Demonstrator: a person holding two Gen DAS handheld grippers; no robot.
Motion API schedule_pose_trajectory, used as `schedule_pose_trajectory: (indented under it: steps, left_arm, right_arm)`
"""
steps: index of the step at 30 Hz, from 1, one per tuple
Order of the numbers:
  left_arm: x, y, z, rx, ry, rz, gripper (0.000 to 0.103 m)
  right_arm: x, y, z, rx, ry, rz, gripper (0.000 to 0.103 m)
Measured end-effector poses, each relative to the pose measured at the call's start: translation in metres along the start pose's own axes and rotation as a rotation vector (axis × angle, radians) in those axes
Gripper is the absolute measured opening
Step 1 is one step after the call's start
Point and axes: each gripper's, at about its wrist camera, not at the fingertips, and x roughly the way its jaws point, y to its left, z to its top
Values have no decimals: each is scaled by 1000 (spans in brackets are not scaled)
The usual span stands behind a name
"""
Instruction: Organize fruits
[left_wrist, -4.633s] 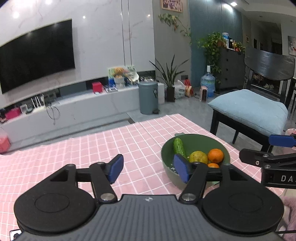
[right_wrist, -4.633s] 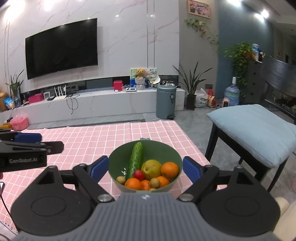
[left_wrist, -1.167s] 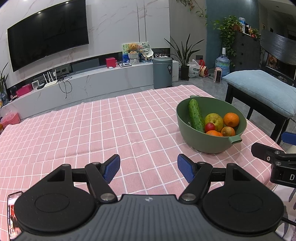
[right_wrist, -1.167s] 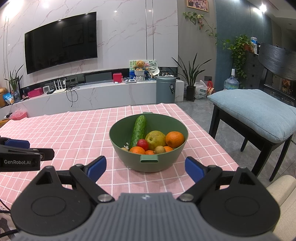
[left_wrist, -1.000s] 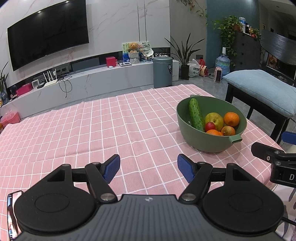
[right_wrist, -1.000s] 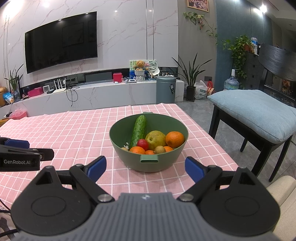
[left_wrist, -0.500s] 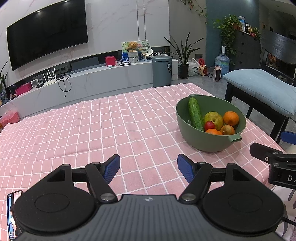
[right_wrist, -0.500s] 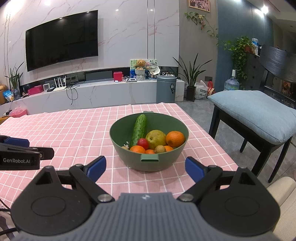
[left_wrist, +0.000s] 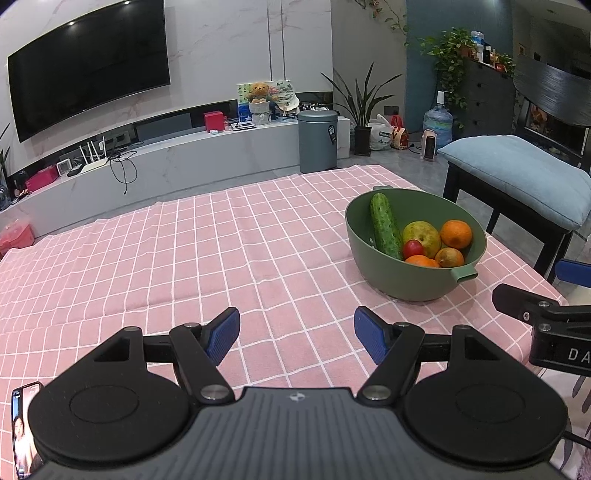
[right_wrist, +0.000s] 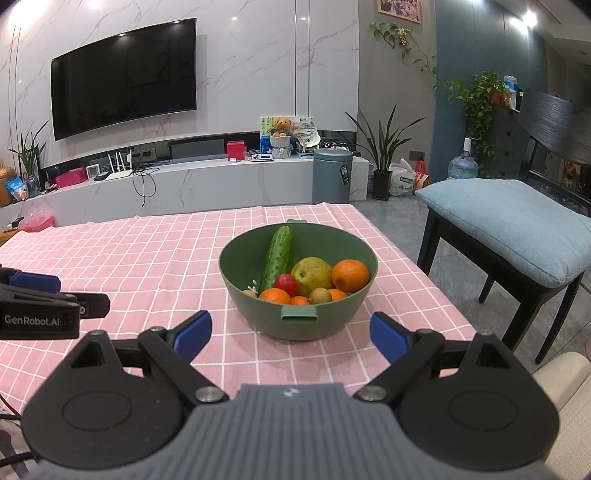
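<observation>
A green bowl (right_wrist: 299, 317) of produce is sitting on a pink checked tablecloth (right_wrist: 155, 258), toward the table's right side, with much of its contents hiding one another: a cucumber (right_wrist: 277, 258) is leaning against the far wall, its lower end buried behind a small red fruit (right_wrist: 286, 283), while a yellow-green pear (right_wrist: 312, 274) and an orange (right_wrist: 350, 275) are covering whatever lies beneath. A brown kiwi-like fruit (right_wrist: 320, 295) and another orange (right_wrist: 274, 296) are peeking over the near rim; something pale beside the cucumber is too small to identify.

The left gripper (left_wrist: 295, 334) is showing "GenRobot.AI" on its side in the right wrist view; in the left wrist view the right gripper (right_wrist: 290, 332) is cut off at the frame edge, with only "DA" readable. A phone (left_wrist: 23, 428) is lying at the near left corner, half out of frame, its screen unreadable.

Both grippers are hovering above the cloth, tilting gently downward, fingers spread wide and gripping nothing. The right one is facing the bowl's near handle (right_wrist: 299, 314), not touching it; the left is standing well apart to the bowl's left, over bare cloth.
</observation>
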Motion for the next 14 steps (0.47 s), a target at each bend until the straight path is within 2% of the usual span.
schedule_pose_trajectory:
  steps: [14]
  left_arm:
    - [0, 2, 0, -5, -2, 0, 86]
  right_arm:
    - [0, 1, 0, -2, 1, 0, 89]
